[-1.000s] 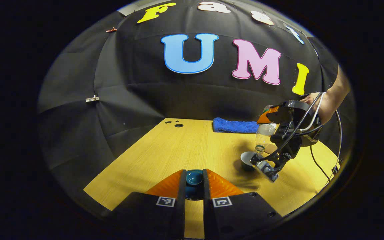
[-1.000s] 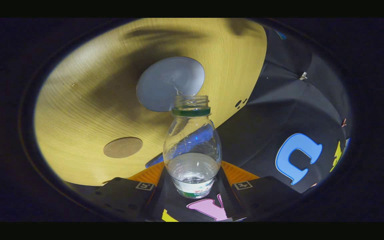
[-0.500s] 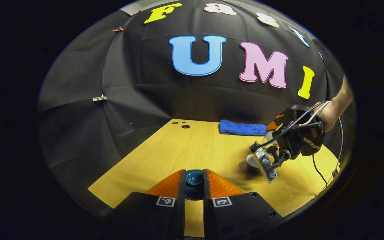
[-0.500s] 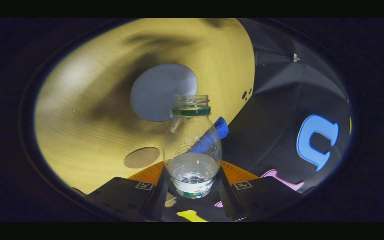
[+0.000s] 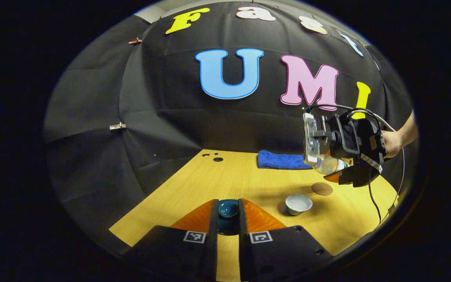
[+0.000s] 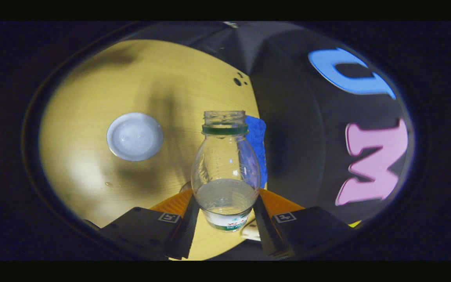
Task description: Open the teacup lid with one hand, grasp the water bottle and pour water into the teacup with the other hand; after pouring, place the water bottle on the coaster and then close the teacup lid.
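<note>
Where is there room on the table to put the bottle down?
The coaster is bare, between the cup and the towel. The table's whole left side is bare too, from the holes forward. It is tighter near the cup, coaster and towel.

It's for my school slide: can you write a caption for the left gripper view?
Left gripper holds the teacup lid while the water bottle hangs above the coaster.
</note>
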